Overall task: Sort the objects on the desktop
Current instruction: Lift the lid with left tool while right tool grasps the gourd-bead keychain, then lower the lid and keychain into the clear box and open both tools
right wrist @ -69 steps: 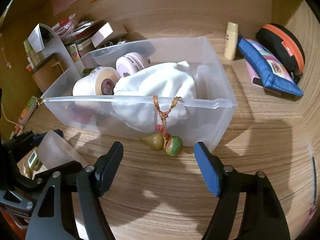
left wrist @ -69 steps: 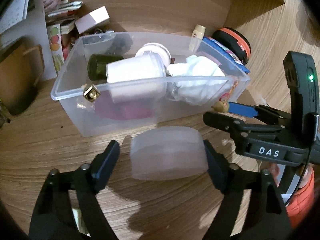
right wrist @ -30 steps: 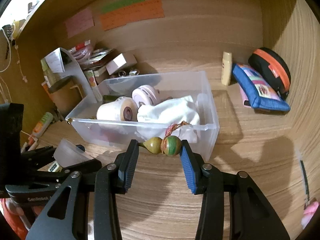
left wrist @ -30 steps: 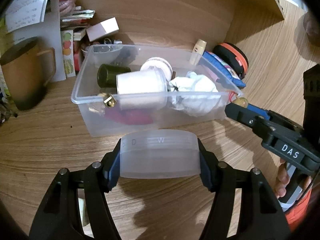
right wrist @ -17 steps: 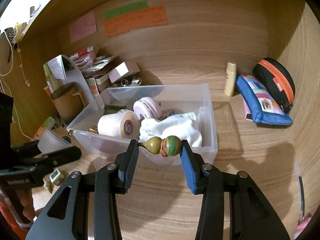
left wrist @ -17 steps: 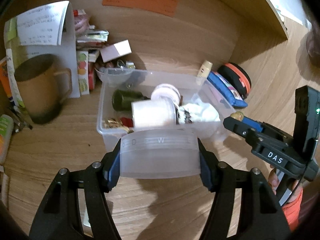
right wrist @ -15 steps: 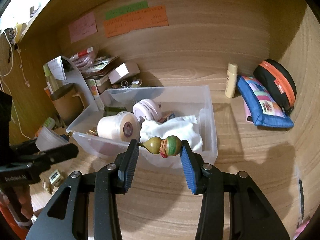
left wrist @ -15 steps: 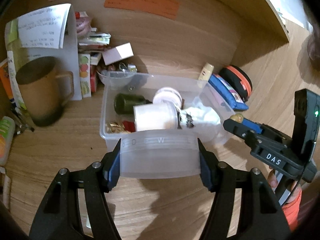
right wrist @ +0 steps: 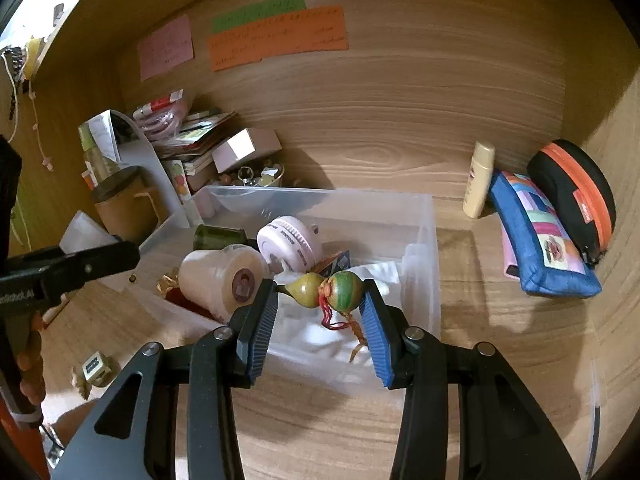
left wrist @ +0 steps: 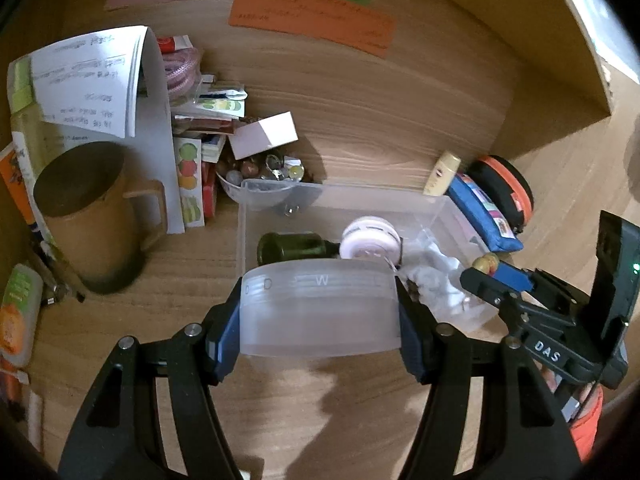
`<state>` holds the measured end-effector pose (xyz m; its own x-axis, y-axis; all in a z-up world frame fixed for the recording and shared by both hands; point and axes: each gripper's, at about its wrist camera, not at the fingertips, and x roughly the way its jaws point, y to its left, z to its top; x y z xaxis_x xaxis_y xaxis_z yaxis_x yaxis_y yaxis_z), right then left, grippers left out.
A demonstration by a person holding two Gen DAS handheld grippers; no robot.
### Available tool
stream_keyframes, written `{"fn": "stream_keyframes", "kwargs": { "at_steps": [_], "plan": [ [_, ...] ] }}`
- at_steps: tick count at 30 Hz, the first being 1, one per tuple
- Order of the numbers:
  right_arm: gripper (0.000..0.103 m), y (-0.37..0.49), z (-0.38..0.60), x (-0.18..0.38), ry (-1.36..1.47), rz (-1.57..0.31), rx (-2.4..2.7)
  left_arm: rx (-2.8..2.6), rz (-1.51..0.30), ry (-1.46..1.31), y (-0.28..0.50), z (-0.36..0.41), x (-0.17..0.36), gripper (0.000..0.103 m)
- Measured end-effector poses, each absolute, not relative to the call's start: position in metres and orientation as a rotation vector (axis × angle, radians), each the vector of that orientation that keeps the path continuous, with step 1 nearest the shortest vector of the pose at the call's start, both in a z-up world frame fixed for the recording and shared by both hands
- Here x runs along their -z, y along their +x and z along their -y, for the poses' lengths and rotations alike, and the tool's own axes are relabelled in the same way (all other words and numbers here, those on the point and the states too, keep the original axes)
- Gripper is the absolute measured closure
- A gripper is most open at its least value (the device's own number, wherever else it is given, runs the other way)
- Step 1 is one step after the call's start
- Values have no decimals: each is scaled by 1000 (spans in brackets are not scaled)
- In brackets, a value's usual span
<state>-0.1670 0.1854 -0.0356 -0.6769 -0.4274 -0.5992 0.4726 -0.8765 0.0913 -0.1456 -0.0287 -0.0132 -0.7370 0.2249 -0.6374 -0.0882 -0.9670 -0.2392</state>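
Brown mug (left wrist: pixel 90 216) w/ paper (left wrist: pixel 86 80) behind; pink, green, orange notes (right wrist: pixel 280 38) on back wall.

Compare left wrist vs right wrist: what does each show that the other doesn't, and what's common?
Left wrist only: the left tongs shut on the translucent round container, showing its full side and the embossed "W".

Right wrist only: the right tongs shut on the gourd charm seen head-on with its red cord, plus the small die on the desk.

Both: the clear bin, white roll, pink round case, brown mug, blue pouch.
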Motion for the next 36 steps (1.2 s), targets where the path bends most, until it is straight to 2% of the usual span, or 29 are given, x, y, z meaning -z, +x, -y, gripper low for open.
{"fn": "stream_keyframes", "kwargs": {
  "at_steps": [22,36],
  "plan": [
    [64,-186,-164,48,911,-141,2453,-2747,233,-1157,-208,11,33,38],
    [63,-187,-160,52,957,-136,2391,-2722,218,-1198,-221,4,42,38]
  ]
}}
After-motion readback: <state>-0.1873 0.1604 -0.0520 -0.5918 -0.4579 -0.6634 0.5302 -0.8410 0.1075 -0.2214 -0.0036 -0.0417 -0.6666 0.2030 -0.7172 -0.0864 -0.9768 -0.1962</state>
